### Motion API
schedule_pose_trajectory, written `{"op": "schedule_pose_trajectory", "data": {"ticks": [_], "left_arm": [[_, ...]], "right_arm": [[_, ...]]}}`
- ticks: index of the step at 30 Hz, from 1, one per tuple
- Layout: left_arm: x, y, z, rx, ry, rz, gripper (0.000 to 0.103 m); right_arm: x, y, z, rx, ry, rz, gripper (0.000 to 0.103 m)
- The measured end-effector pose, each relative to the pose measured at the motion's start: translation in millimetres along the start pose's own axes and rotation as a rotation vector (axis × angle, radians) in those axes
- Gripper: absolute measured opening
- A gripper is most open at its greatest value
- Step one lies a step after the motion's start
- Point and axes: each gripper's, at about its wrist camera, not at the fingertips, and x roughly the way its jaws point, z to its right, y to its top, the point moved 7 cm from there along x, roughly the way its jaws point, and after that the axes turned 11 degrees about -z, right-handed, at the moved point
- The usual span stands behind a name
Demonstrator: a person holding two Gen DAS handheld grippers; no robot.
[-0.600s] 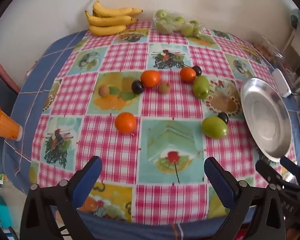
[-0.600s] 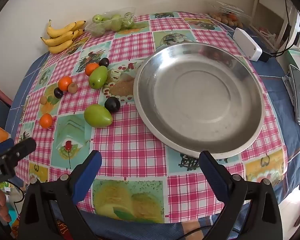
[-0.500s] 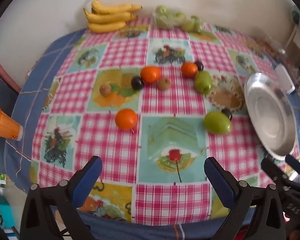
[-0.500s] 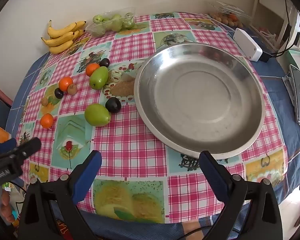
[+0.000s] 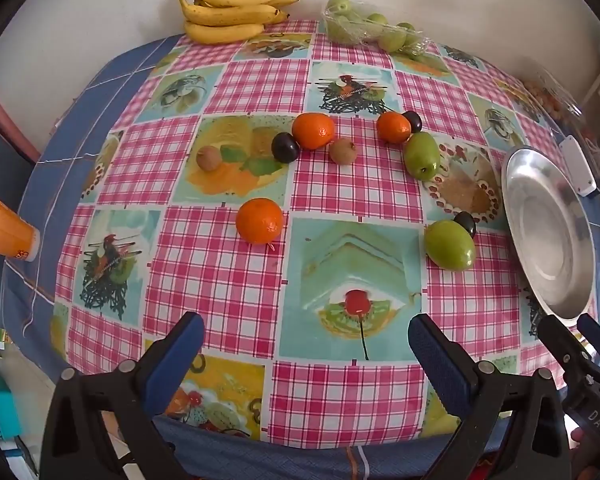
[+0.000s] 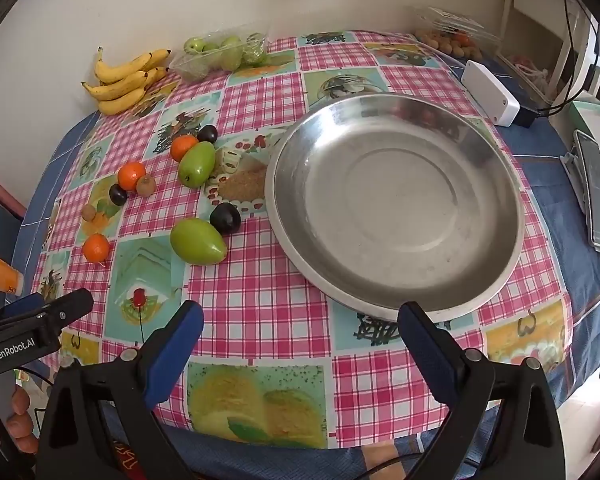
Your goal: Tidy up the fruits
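Loose fruit lies on the checked tablecloth: three oranges, the nearest one [image 5: 259, 221], two green mangoes [image 5: 449, 245] [image 5: 421, 156], dark plums [image 5: 285, 147] and small brown fruits [image 5: 342, 151]. A round steel dish [image 6: 396, 204] stands empty to their right. My left gripper [image 5: 305, 344] is open and empty near the table's front edge, short of the fruit. My right gripper [image 6: 300, 334] is open and empty in front of the dish, which also shows in the left wrist view [image 5: 548, 232].
A banana bunch [image 5: 232, 12] and a bag of green fruits [image 5: 372, 32] lie by the back wall. An orange cup [image 5: 4, 232] sits off the left edge. A white box [image 6: 489, 96], a phone [image 6: 594, 192] and a tray of small fruits [image 6: 448, 36] are at the right.
The left wrist view has shifted and moved in slightly, so the fruit appears a bit nearer and further right. The right gripper has barely moved. Nothing was grasped.
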Motion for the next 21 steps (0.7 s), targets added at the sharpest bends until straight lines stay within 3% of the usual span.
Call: {"op": "schedule_pose_trajectory", "data": {"ticks": [21], "left_arm": [[13.3,-1.8,-0.6,-0.05,-0.024,-0.053,0.103]], "right_arm": [[1.9,-1.0,-0.1,-0.003,0.001,-0.001,0.098]]}}
